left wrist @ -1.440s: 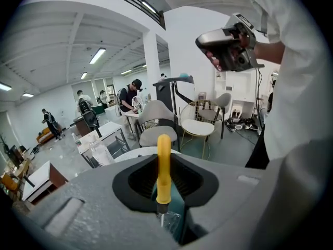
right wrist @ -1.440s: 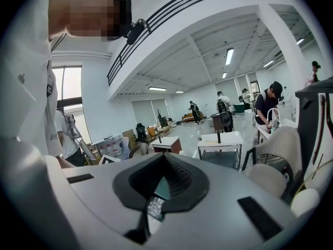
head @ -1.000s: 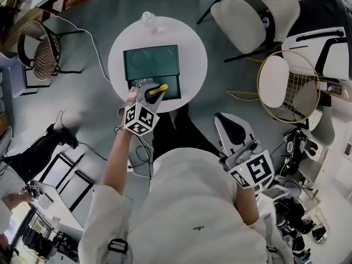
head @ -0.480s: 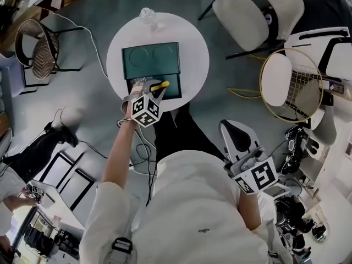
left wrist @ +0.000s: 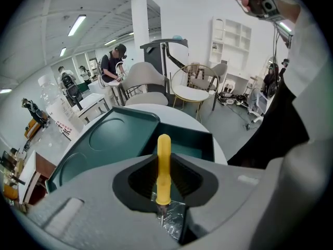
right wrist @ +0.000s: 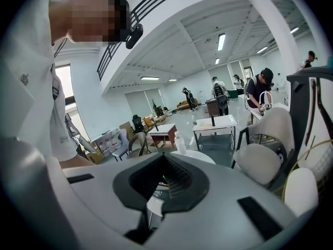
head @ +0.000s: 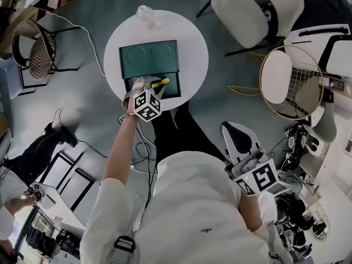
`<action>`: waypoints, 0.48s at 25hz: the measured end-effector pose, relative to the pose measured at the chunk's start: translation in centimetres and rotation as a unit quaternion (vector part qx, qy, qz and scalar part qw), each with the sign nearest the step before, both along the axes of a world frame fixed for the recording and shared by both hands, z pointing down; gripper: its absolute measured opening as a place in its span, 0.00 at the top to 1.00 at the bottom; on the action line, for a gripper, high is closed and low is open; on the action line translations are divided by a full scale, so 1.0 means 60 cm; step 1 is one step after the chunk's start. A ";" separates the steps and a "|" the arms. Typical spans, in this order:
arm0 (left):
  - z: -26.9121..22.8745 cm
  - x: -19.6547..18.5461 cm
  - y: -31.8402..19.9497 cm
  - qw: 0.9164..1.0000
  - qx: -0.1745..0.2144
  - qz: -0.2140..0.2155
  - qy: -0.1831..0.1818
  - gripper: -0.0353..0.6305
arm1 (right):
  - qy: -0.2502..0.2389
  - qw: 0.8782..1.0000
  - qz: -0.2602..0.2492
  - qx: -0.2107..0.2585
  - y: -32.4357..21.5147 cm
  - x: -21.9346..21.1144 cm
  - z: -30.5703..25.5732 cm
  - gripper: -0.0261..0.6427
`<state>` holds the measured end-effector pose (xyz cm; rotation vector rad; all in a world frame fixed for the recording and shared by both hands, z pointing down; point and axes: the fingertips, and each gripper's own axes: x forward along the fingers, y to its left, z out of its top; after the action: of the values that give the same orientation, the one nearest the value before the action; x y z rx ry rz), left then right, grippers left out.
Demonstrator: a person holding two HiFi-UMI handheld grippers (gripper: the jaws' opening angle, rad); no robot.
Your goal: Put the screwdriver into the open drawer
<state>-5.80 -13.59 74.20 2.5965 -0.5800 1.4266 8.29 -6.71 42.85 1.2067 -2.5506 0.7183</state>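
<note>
The left tongs (left wrist: 164, 208) are clenched on the screwdriver (left wrist: 163, 163), pinching it at the base of its yellow handle where the thin metal shaft begins. The handle sticks straight out ahead of the tongs. In the head view the left tongs (head: 151, 87) reach in from the near edge of the counter (head: 192, 54), and the screwdriver (head: 160, 83) hangs over the open drawer (head: 171, 88). Whether it touches the drawer floor cannot be told. The drawer (left wrist: 195, 144) is dark green and pulled out toward the near edge from a green box (head: 149, 58), whose lid has two round hollows. The box sits about in the middle of the round white counter. A clear bottle (head: 144, 14) stands at the far edge.

The right tongs (right wrist: 156, 197) are closed with nothing between them. In the head view the right tongs (head: 235, 137) are held low by the person's right side, well apart from the counter.
</note>
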 end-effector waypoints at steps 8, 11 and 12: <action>0.035 0.005 -0.004 1.000 -0.017 0.000 -0.008 0.83 | 0.003 1.000 0.000 -0.007 0.003 0.004 0.011 0.95; 0.045 0.006 -0.003 1.000 -0.017 0.002 -0.011 0.83 | 0.004 1.000 0.002 -0.008 0.001 0.005 0.013 0.95; 0.046 0.007 -0.003 1.000 -0.017 0.004 -0.012 0.83 | 0.004 1.000 0.002 -0.009 0.001 0.005 0.013 0.95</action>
<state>-5.40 -13.76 76.96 2.5616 -0.5456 1.4591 8.60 -6.63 43.66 1.2083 -2.5303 0.7334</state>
